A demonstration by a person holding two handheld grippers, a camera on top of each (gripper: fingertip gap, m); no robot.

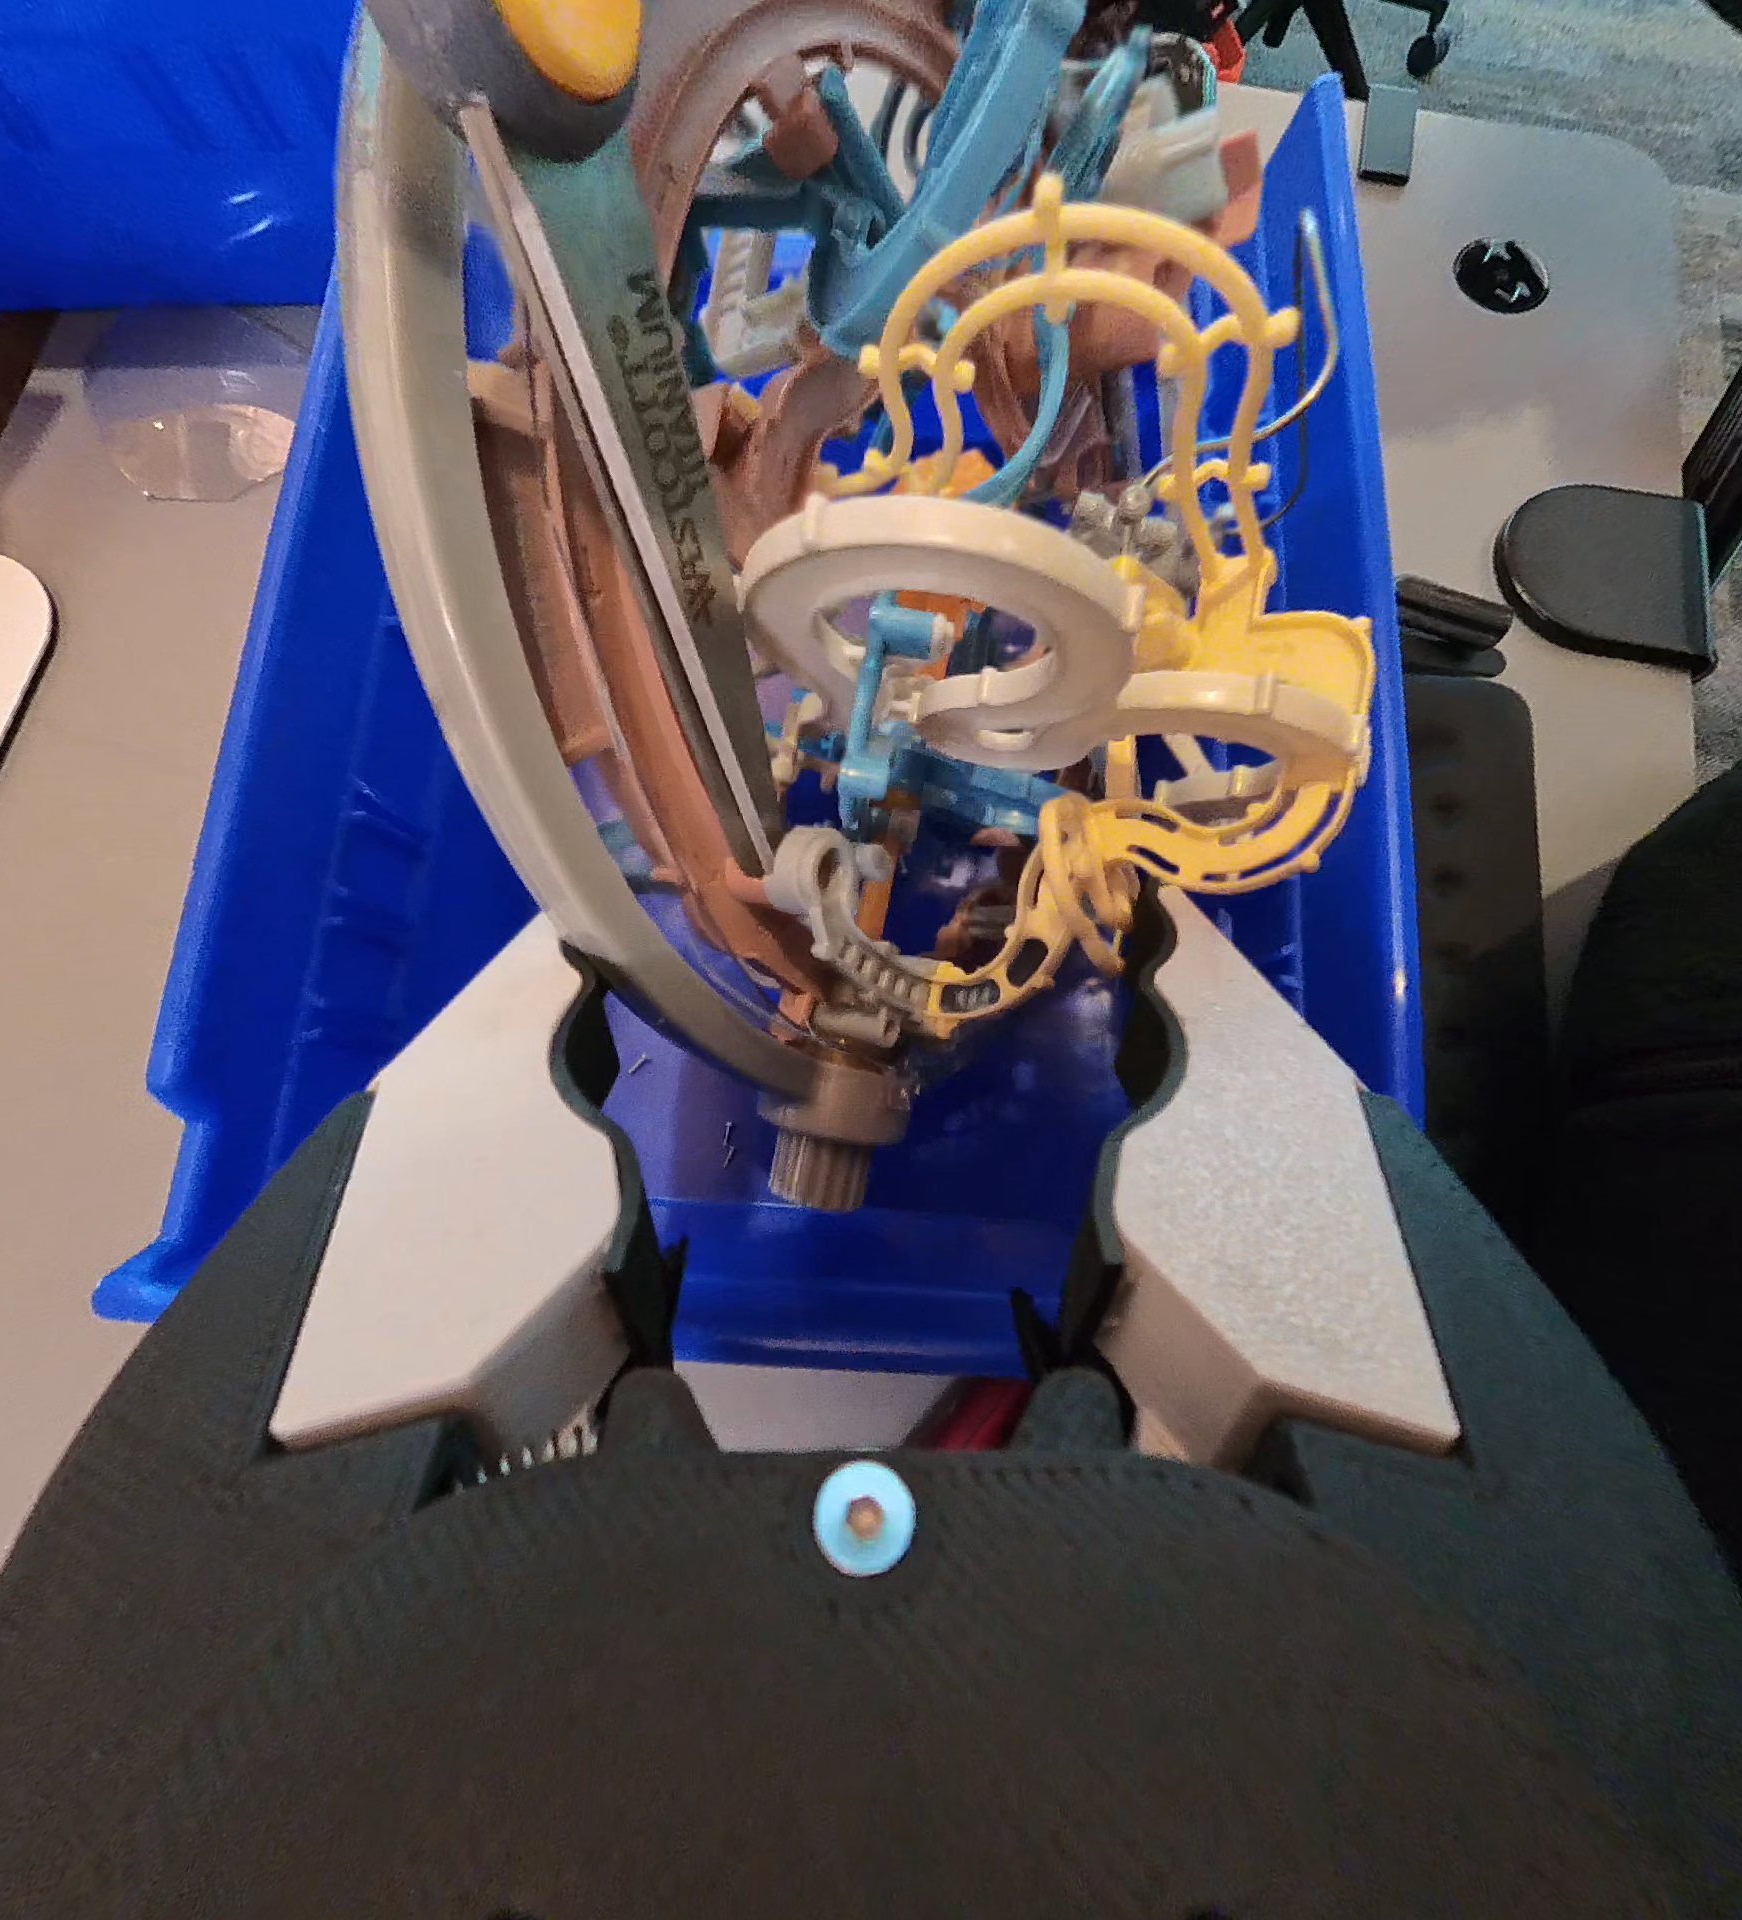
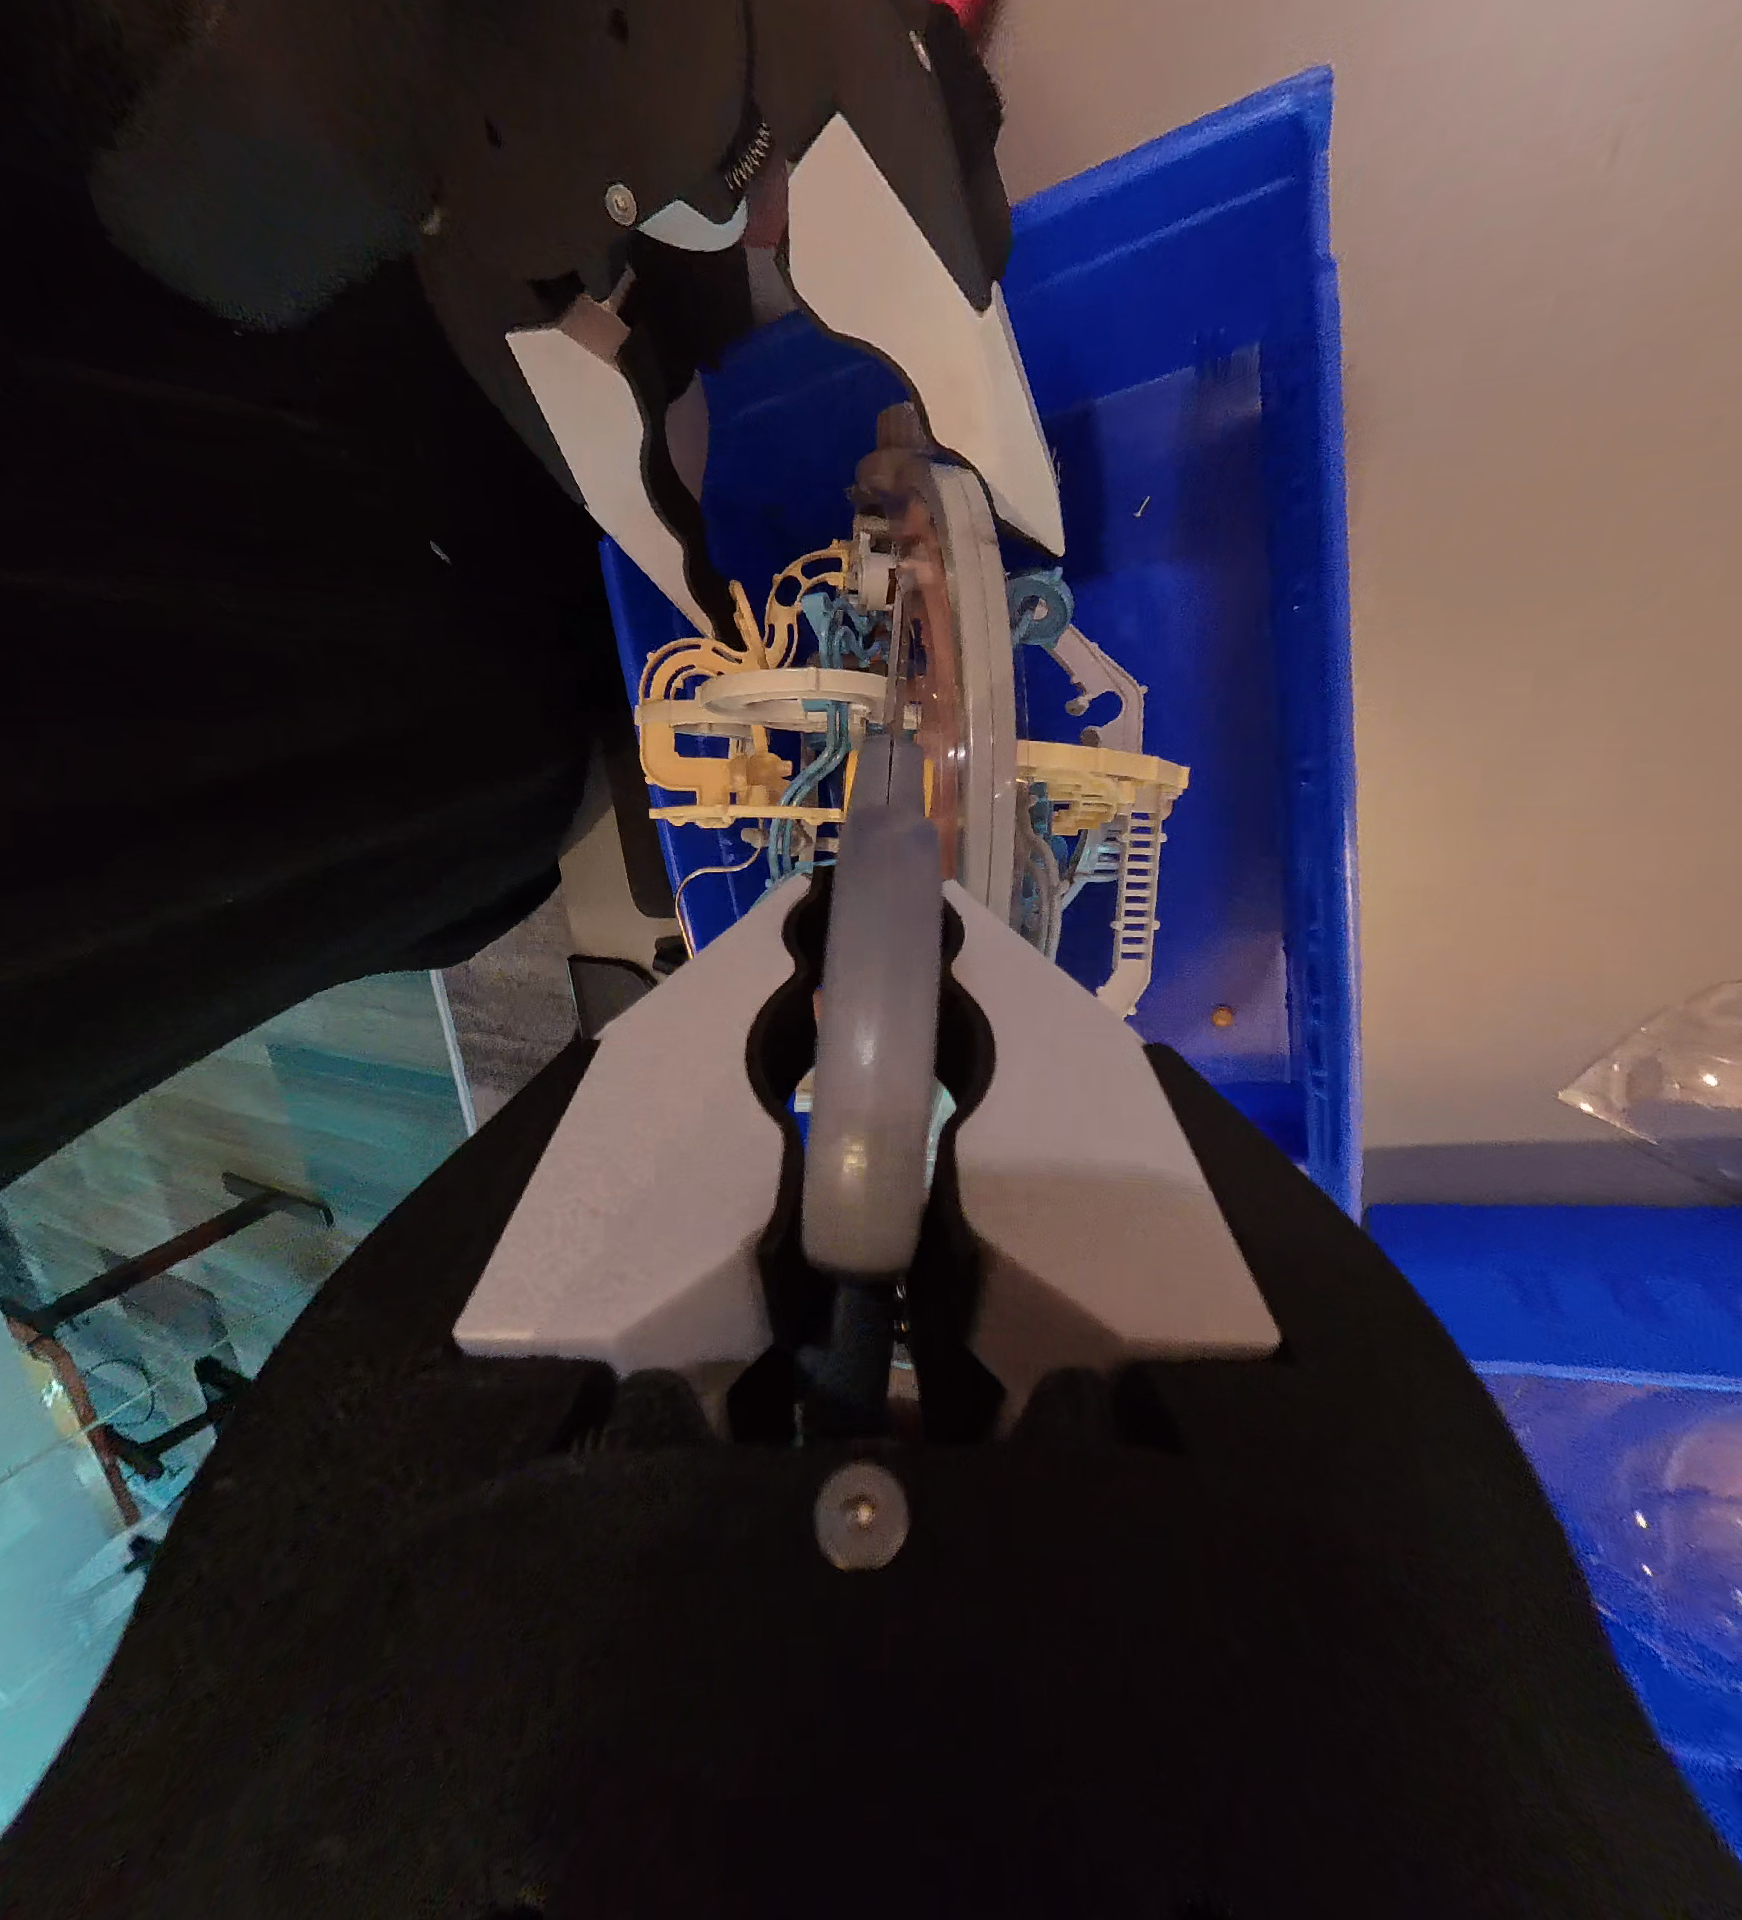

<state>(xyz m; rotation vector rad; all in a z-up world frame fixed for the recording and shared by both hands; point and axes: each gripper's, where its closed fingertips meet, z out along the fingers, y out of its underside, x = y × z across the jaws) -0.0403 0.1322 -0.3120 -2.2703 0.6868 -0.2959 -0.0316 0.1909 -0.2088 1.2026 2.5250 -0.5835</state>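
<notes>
Scissors handle cut off by top edge; blade tip hidden behind maze.

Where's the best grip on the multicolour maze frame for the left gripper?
Probably the grey outer ring just above the ribbed grey hub, approached from the hub end with the jaws across the ring's thin edge. It is the one solid band. The yellow tracks look thin, and the scissors lie along the ring higher up.

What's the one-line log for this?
left gripper: straddles marble maze | right gripper: shut on scissors handle | blade: inside maze | behind: blue bin
</notes>
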